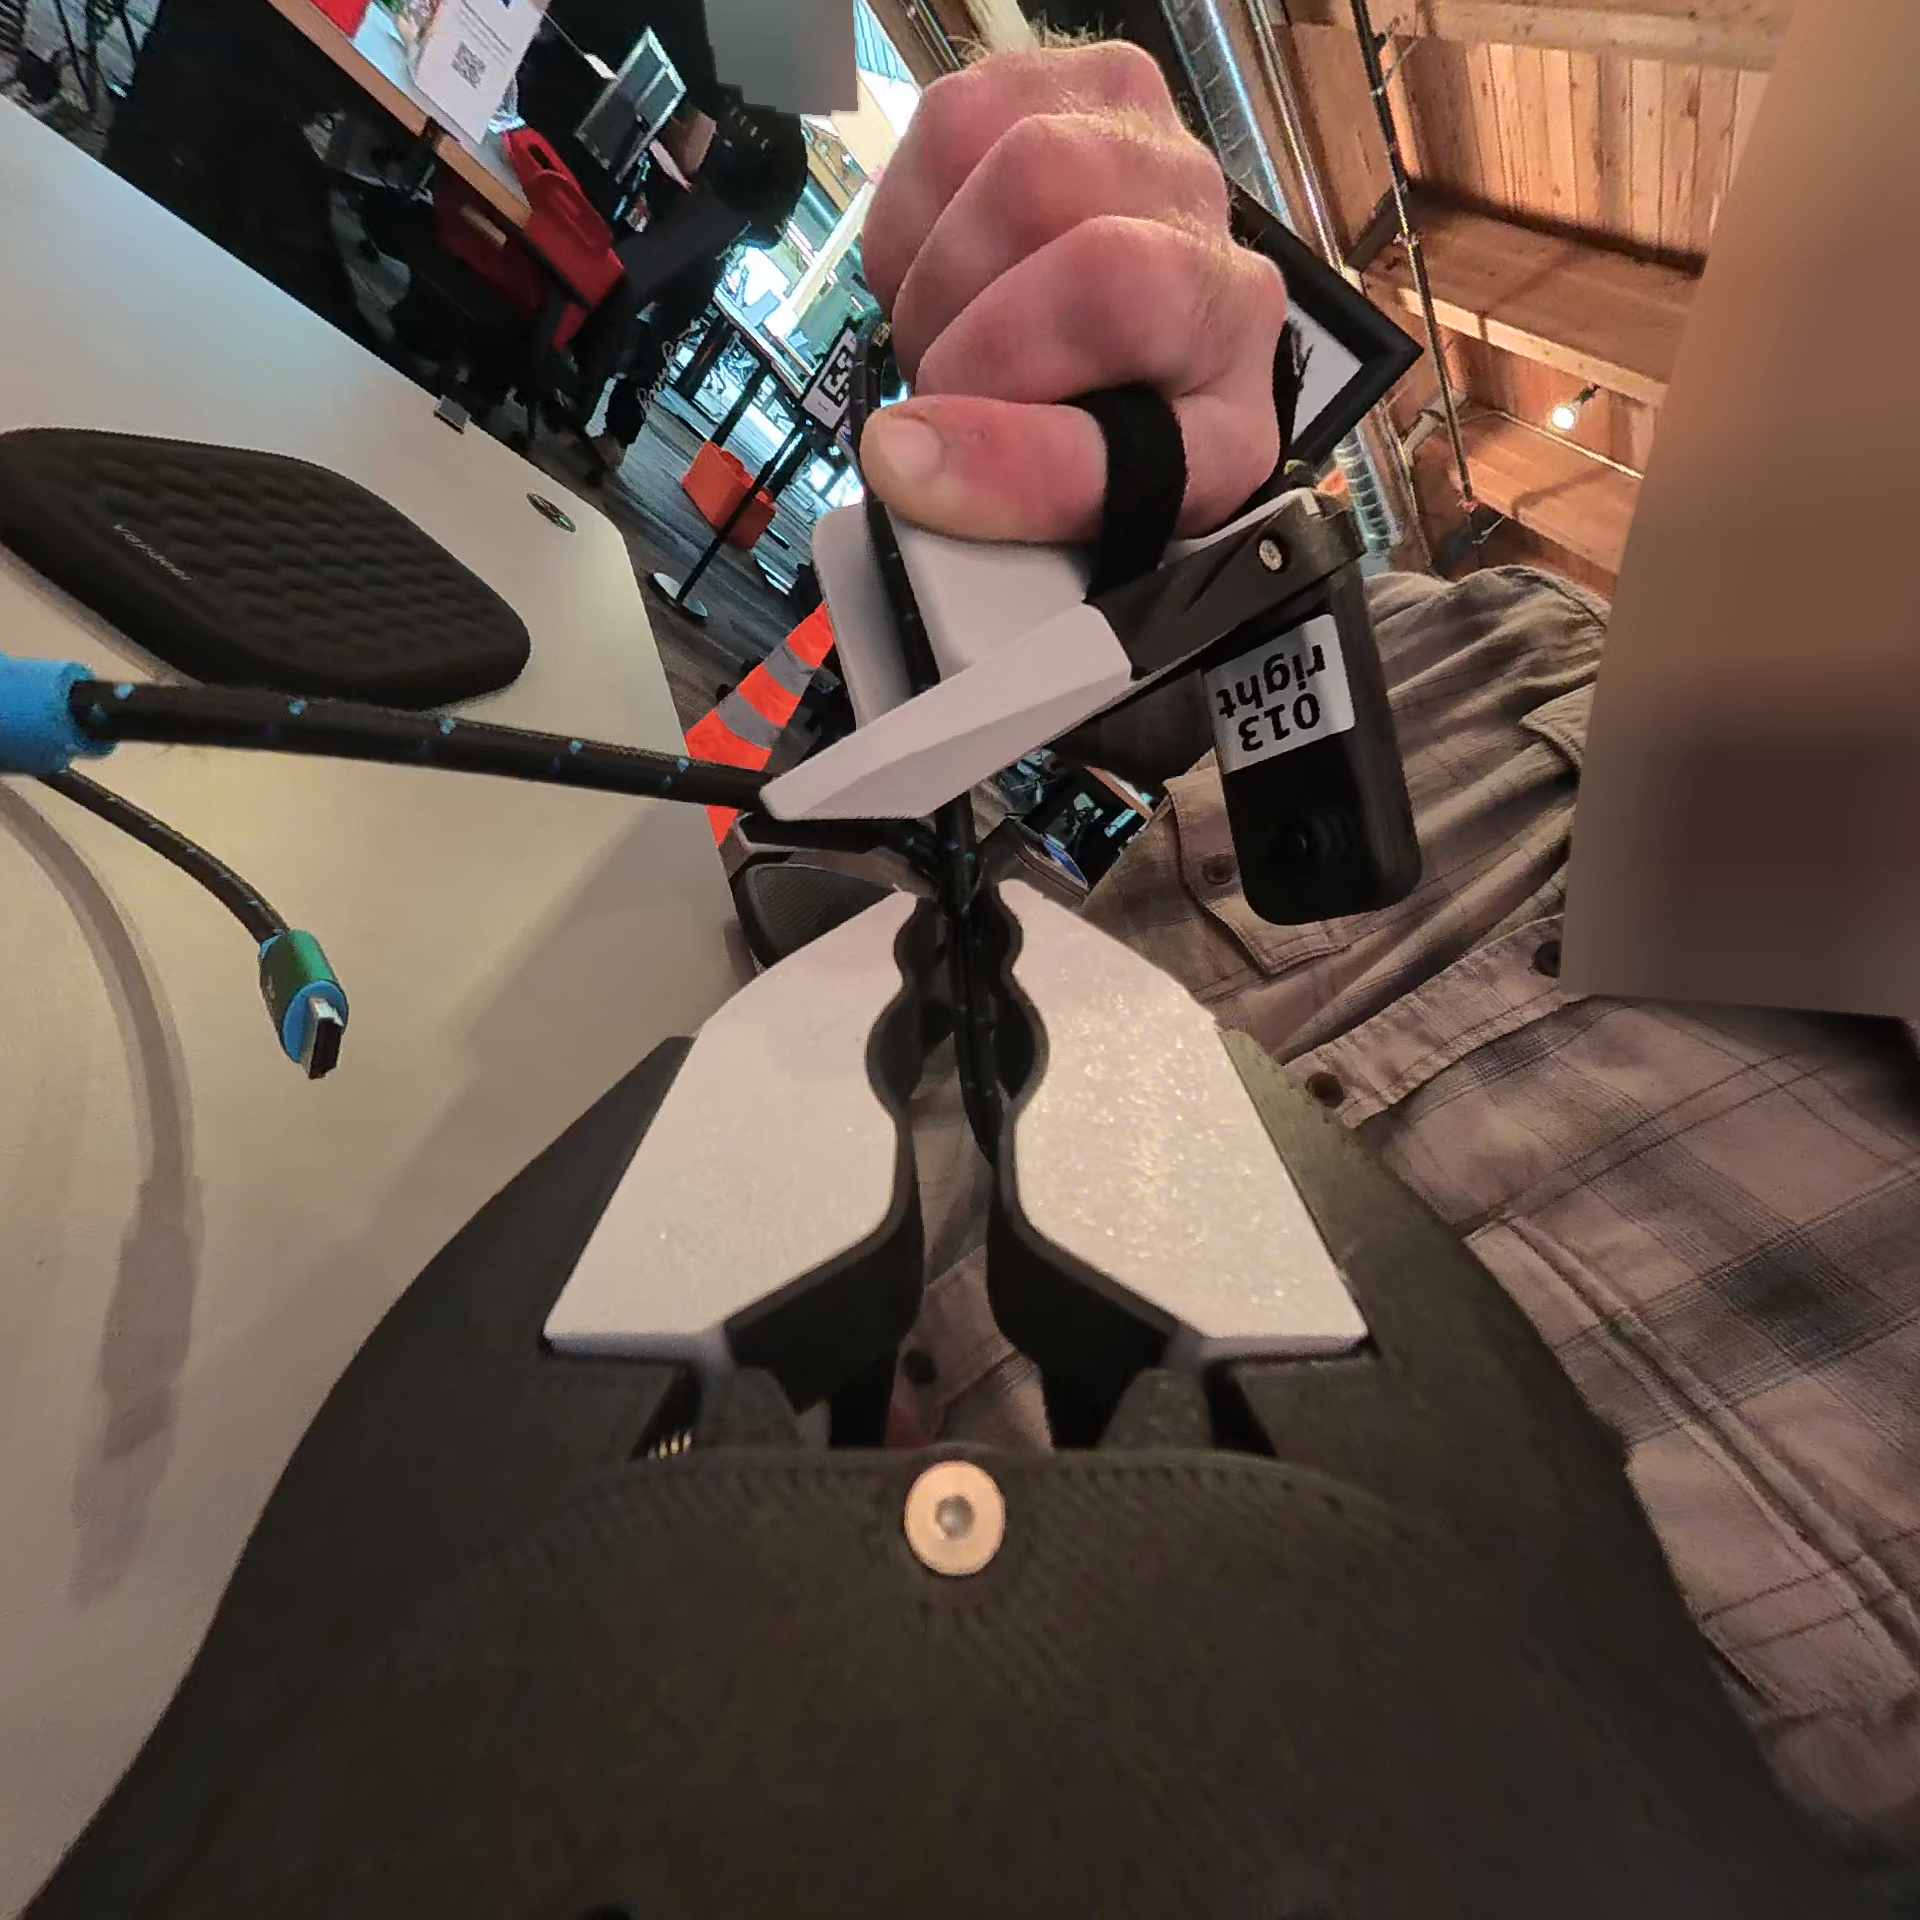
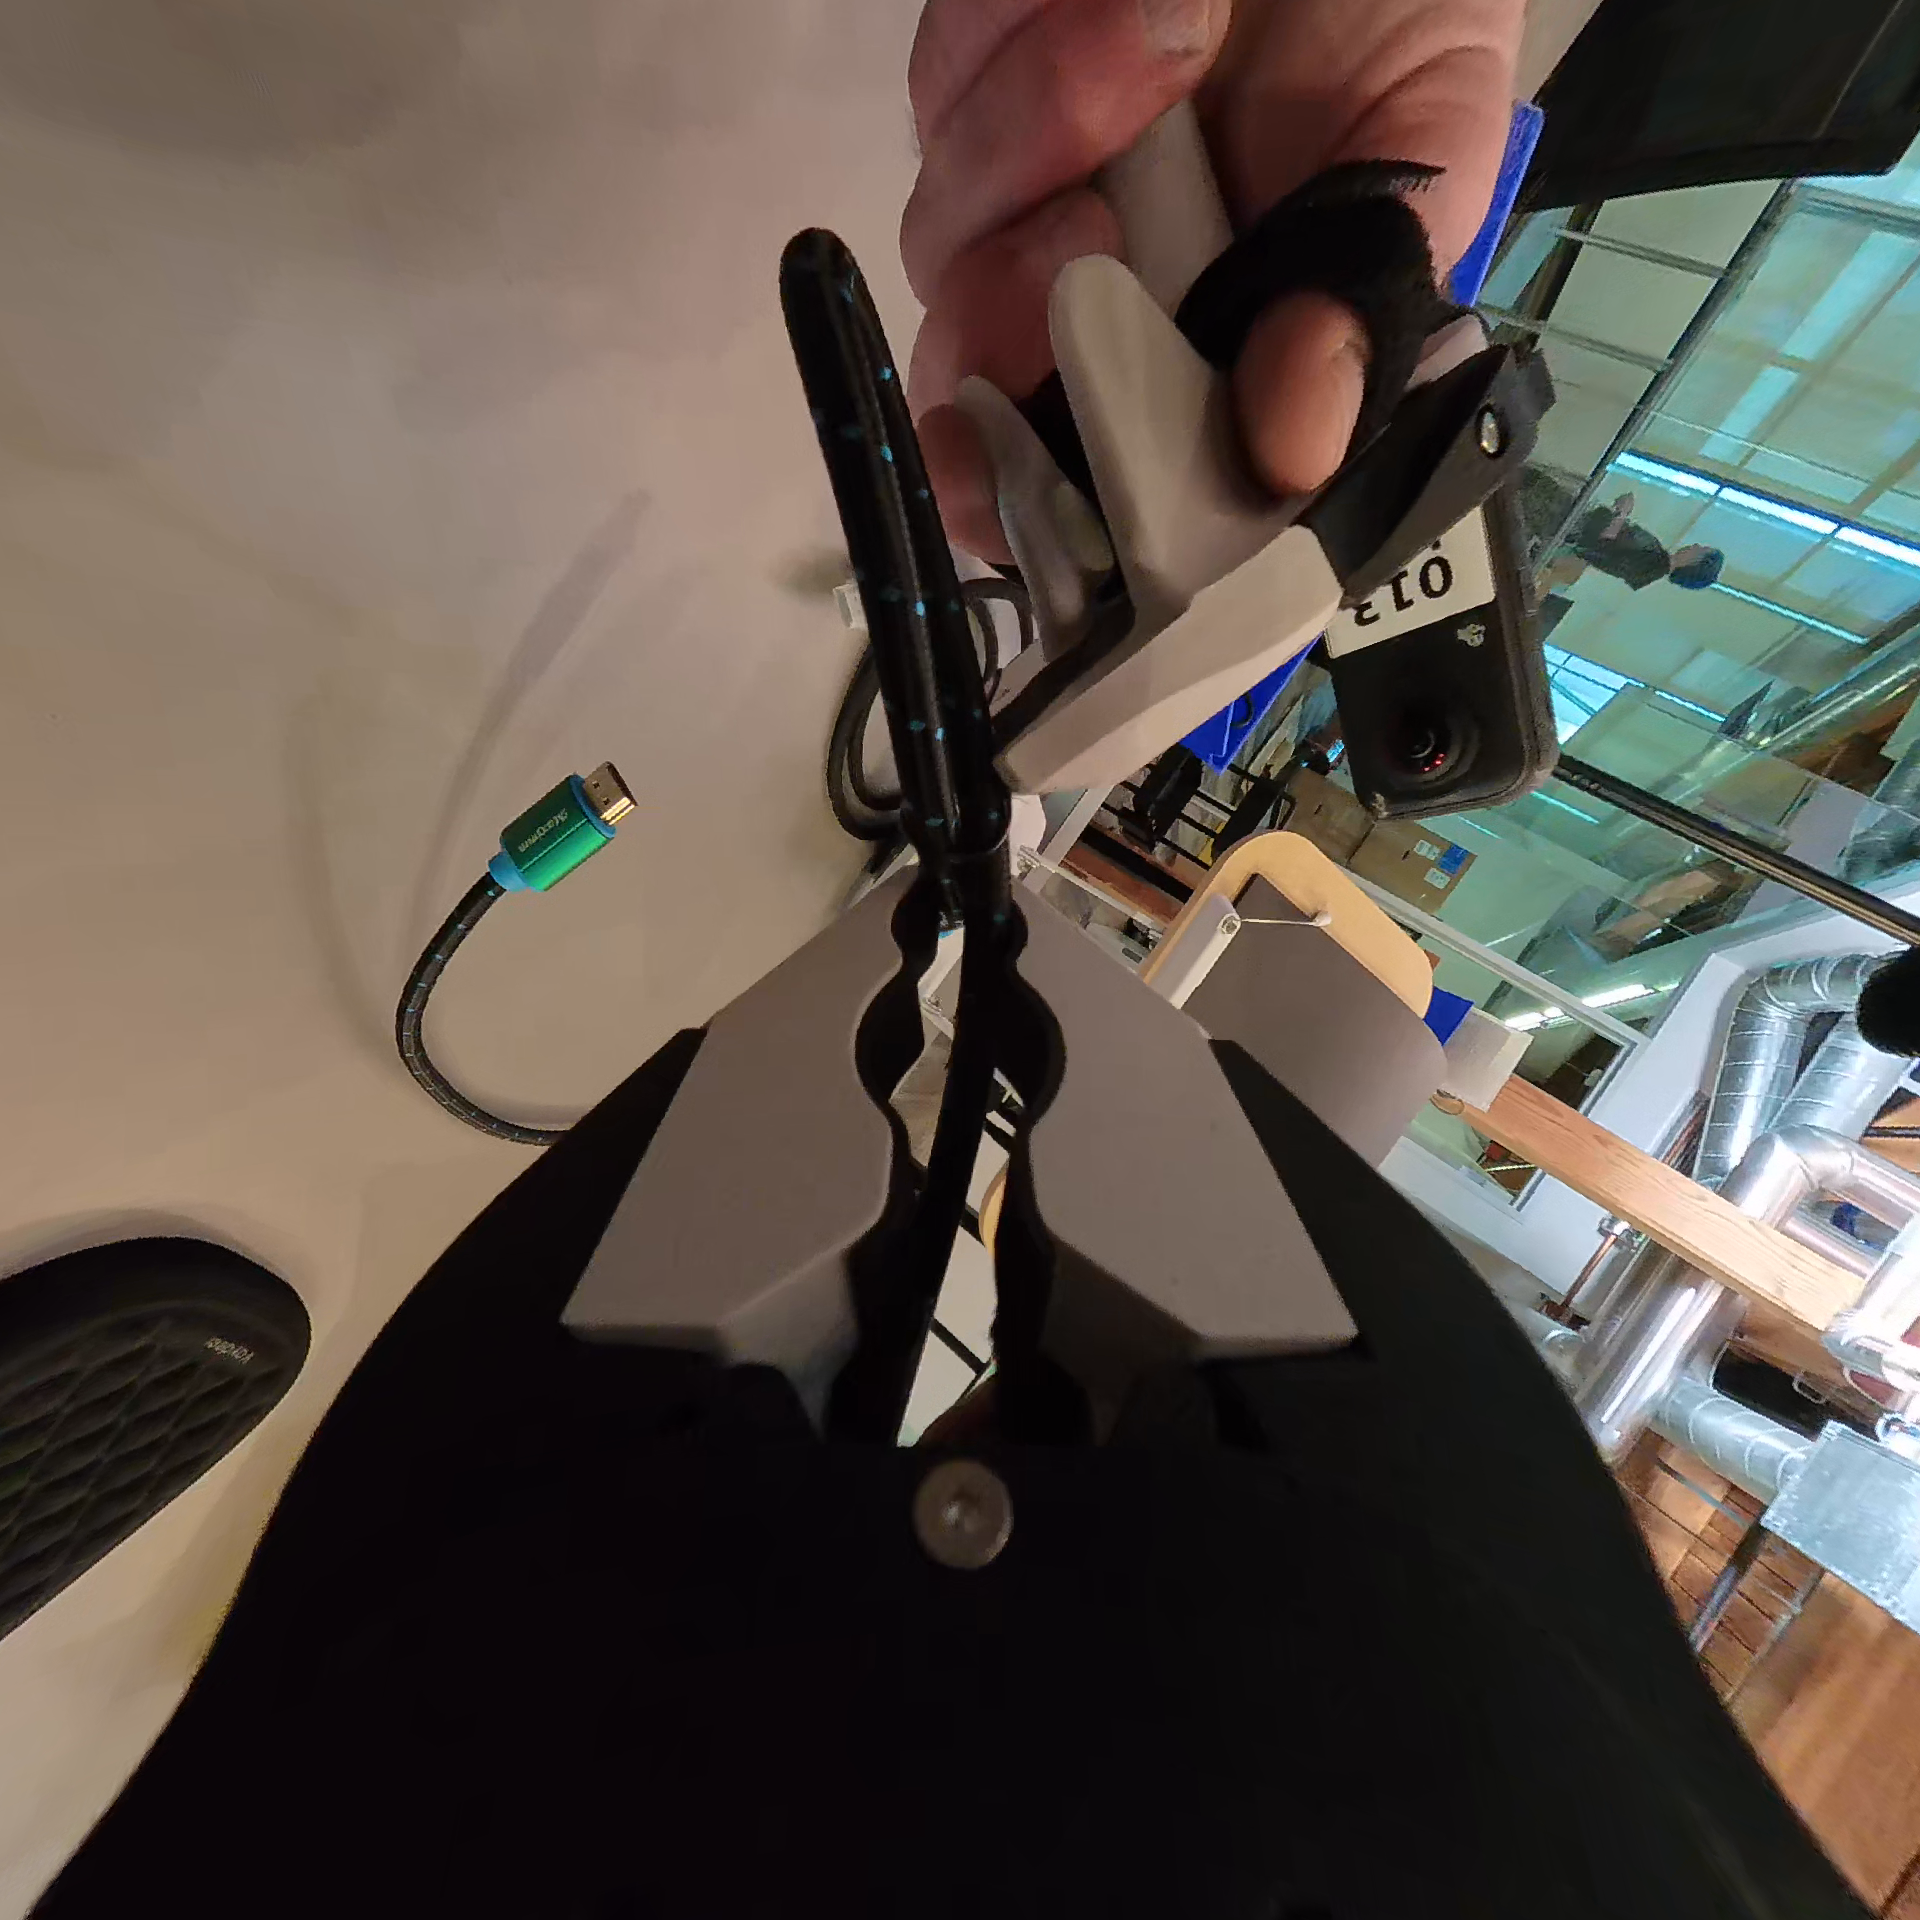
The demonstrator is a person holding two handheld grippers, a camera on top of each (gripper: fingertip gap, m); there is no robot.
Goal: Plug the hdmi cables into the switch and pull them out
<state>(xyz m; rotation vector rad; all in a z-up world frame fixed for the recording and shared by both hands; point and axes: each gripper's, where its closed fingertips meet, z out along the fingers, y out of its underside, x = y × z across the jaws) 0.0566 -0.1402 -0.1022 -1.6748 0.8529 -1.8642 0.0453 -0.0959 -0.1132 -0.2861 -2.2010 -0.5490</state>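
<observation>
A blue plug (image 1: 36, 717) runs off the left edge of the left wrist view, its metal tip unseen. The black pad (image 2: 125, 1392) is cut by the left edge in the right wrist view. Where the braided cable (image 1: 961, 997) passes between the left gripper (image 1: 961, 914) fingers, its lower run is hidden. The far hand (image 2: 1091, 208) is cropped at the top. A person's plaid shirt (image 1: 1558, 1195) leaves the frame at right
</observation>
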